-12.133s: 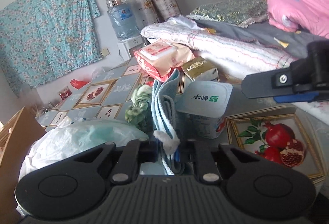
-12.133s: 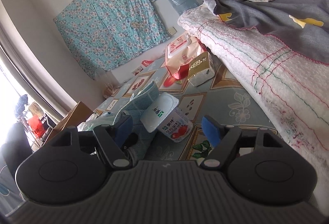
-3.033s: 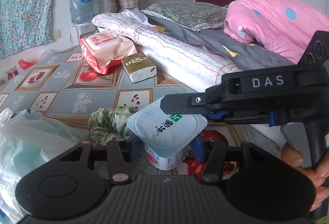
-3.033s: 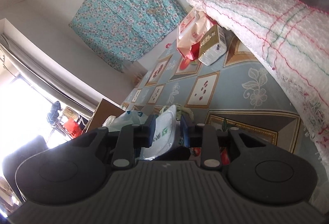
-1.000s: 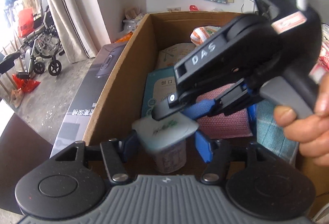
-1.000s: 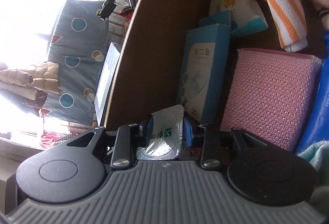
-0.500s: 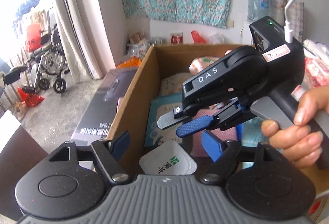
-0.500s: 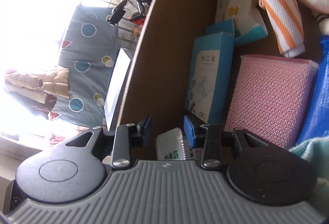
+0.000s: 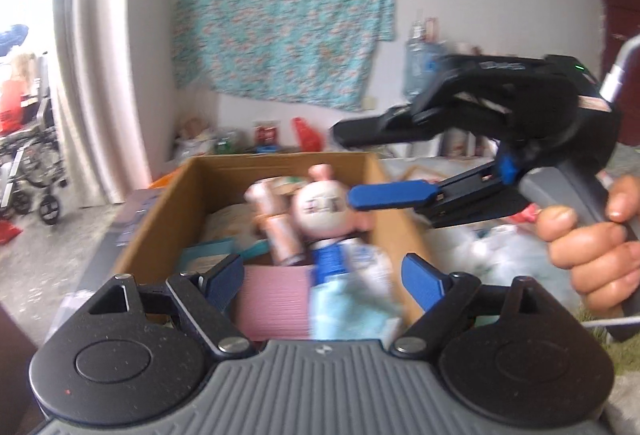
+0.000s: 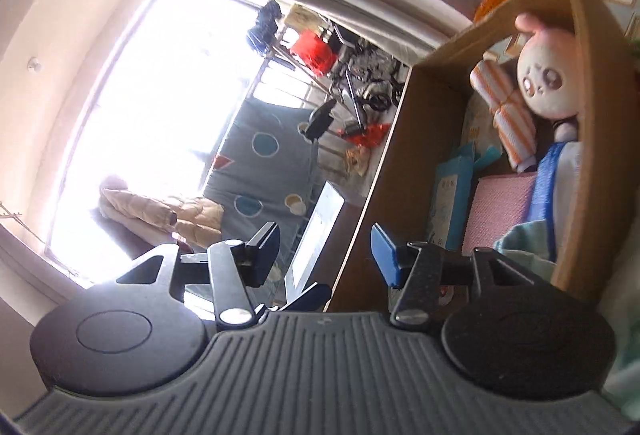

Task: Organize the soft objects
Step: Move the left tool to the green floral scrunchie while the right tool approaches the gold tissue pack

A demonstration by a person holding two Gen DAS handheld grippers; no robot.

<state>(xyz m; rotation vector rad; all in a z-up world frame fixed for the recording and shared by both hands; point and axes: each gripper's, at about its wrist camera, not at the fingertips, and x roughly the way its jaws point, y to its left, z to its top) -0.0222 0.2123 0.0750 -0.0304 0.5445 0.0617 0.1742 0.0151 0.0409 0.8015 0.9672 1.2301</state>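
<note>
Left wrist view: both grippers empty above the box.
Left gripper (image 9: 323,279) and right gripper (image 10: 325,249) have just spread their jaws, nothing between them; ahead lies the brown cardboard box (image 9: 158,225) holding a pink-eared plush doll (image 9: 322,211) and pink knitted pad (image 9: 276,301).

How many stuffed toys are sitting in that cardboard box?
1. A pink-eared plush doll lies at the far end of the cardboard box, against its right wall, beside an orange-striped rolled towel. Others could be hidden under the packs and cloths.
</note>
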